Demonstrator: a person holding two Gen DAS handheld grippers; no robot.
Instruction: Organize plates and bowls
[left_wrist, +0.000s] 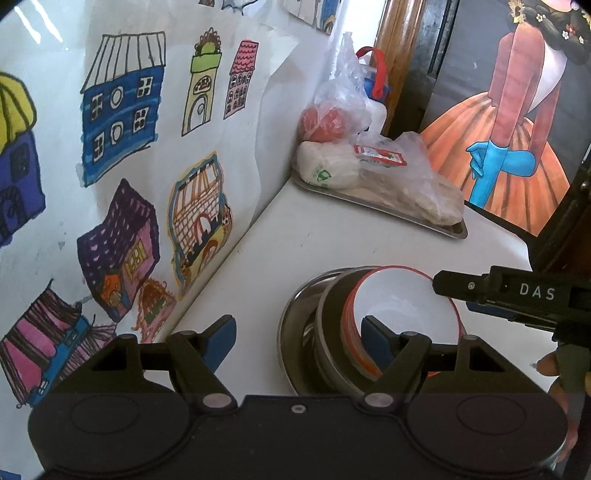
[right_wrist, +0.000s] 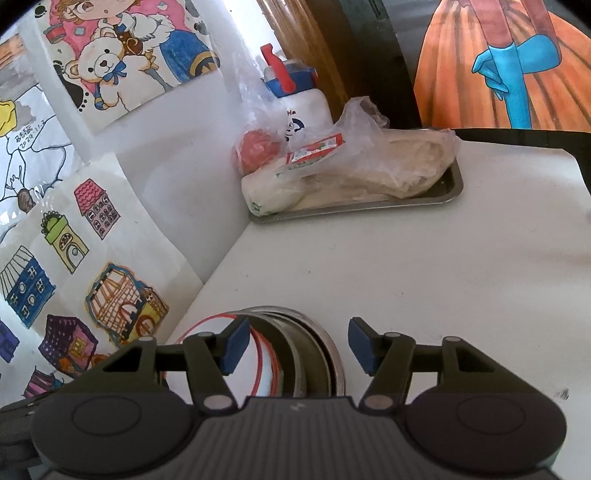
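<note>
Dishes stacked near table's wall edge, both my grippers open above them.

White bowl (left_wrist: 406, 310) w/ red rim sits in a steel bowl (left_wrist: 332, 317) on a steel plate (left_wrist: 291, 332). My left gripper (left_wrist: 299, 341) gapes wide, holding nothing, stack at its 1 o'clock. Right gripper (right_wrist: 295, 345) likewise spread, stack at 11. Tray (right_wrist: 452, 184) of bagged food at 12, well apart; kids' drawings (left_wrist: 122, 110) at 9.
</note>
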